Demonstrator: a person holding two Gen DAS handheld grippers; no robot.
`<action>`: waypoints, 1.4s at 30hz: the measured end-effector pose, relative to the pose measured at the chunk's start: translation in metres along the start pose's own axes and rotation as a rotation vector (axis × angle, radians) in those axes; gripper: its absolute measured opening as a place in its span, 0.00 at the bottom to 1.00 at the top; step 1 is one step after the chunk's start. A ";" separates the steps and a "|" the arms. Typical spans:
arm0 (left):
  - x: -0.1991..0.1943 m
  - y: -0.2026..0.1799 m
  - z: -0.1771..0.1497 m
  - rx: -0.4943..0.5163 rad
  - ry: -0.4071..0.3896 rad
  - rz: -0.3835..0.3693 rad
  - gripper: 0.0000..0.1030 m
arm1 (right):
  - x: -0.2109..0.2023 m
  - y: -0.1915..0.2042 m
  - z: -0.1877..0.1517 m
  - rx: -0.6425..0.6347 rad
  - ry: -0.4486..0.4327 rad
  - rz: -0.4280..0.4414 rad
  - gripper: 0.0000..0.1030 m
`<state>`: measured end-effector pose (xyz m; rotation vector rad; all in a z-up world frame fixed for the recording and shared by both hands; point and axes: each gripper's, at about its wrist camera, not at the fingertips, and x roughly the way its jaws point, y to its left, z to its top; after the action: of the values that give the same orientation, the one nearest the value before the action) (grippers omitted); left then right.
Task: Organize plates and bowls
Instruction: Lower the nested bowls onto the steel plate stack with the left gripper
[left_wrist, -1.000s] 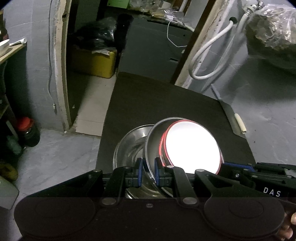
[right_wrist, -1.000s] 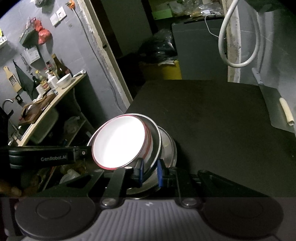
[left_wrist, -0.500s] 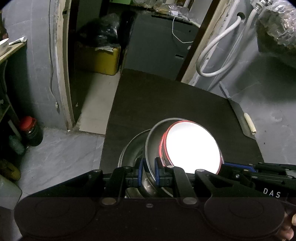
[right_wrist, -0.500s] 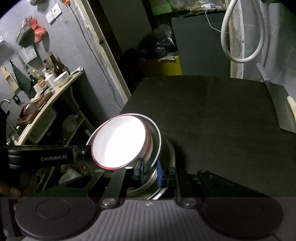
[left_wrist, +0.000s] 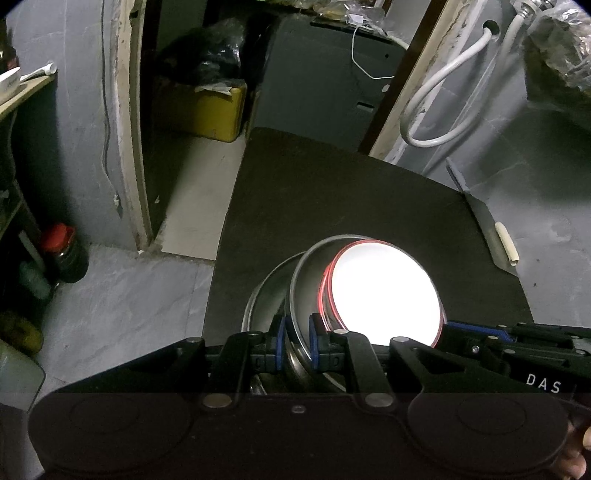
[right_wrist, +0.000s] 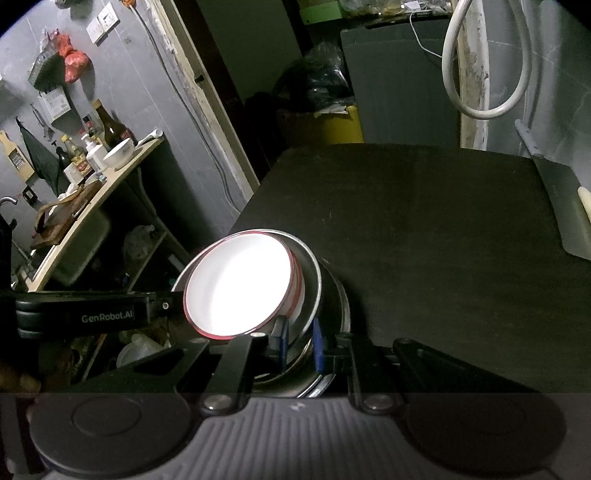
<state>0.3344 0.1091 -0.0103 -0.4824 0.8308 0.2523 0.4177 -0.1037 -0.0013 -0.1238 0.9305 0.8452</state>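
Bowls nest low in the frame on the black table (left_wrist: 332, 192): a white bowl (left_wrist: 384, 291) inside a steel bowl (left_wrist: 306, 295), both grippers (left_wrist: 296, 341) (right_wrist: 300, 345) pinching its rim, over another steel bowl (left_wrist: 264, 306).

Two steel bowls are showing on the near part of the table (left_wrist: 332, 192): a lower bowl (left_wrist: 266, 295) on the left and an upper bowl (left_wrist: 306, 280) tilting over it. One white dish (left_wrist: 384, 291) with a red rim is sitting in the upper bowl. Two grippers are showing, the left gripper (left_wrist: 297, 341) and the right gripper (right_wrist: 301, 343). One cleaver (left_wrist: 480, 221) is lying at the far right. One hose (left_wrist: 436, 110) is hanging on the far right wall. One yellow box (left_wrist: 207, 107) is sitting far off. On the left shelf (right_wrist: 74, 221), one white cup (right_wrist: 118, 153) is standing; the bottles there are crowding too closely to count.
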 end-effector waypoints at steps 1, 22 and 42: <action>0.001 0.000 0.000 -0.002 0.003 0.002 0.13 | 0.001 0.000 0.001 0.001 0.001 -0.001 0.16; 0.003 0.001 -0.002 0.000 0.035 0.022 0.14 | 0.004 0.000 0.002 0.014 0.000 0.001 0.15; 0.000 -0.001 -0.005 -0.001 0.046 0.043 0.14 | 0.003 0.003 -0.003 0.016 0.016 -0.001 0.15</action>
<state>0.3310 0.1058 -0.0127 -0.4732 0.8870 0.2826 0.4146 -0.1009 -0.0049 -0.1171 0.9519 0.8362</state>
